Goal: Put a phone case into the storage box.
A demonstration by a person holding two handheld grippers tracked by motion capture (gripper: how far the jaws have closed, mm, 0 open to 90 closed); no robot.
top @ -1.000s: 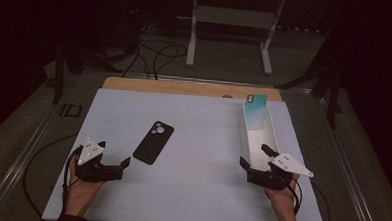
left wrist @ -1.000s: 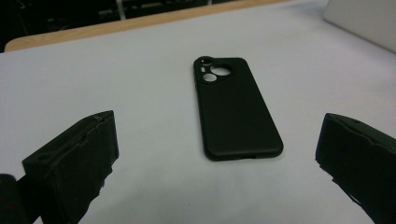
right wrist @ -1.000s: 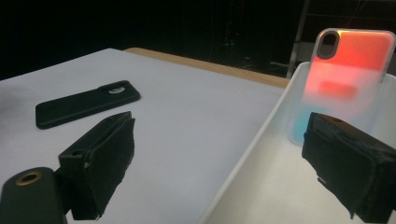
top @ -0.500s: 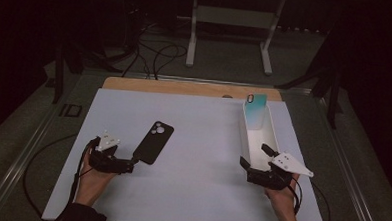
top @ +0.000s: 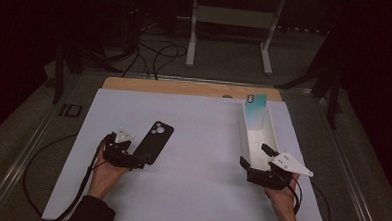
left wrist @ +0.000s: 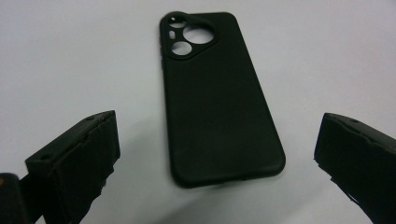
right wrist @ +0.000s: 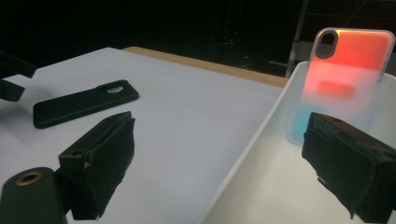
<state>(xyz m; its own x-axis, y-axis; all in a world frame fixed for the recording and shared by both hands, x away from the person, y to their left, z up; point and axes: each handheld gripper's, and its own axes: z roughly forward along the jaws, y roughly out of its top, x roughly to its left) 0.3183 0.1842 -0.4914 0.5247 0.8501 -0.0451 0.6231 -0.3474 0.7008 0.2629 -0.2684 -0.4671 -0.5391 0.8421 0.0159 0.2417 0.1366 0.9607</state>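
A black phone case [top: 154, 141] lies flat, camera cut-out away from me, on the white tabletop [top: 202, 141]. My left gripper [top: 133, 155] is open at the case's near end. In the left gripper view the case [left wrist: 217, 93] lies between the spread jaws of that gripper [left wrist: 217, 140], and the fingers do not touch it. A teal-and-orange phone case [top: 255, 112] leans upright at the far end of a long white tray [top: 272, 134]. My right gripper [top: 254, 155] is open at the tray's near end, straddling its left wall [right wrist: 252, 140], with the coloured case [right wrist: 343, 79] ahead.
A wooden strip [top: 185, 87] runs along the table's back edge. A white metal stand [top: 228, 22] and floor cables [top: 156, 53] lie beyond it. A cable [top: 57, 149] trails off the table's left side from the left gripper.
My left gripper has moved right and forward across the table to the black case's near end. The right gripper has stayed put.
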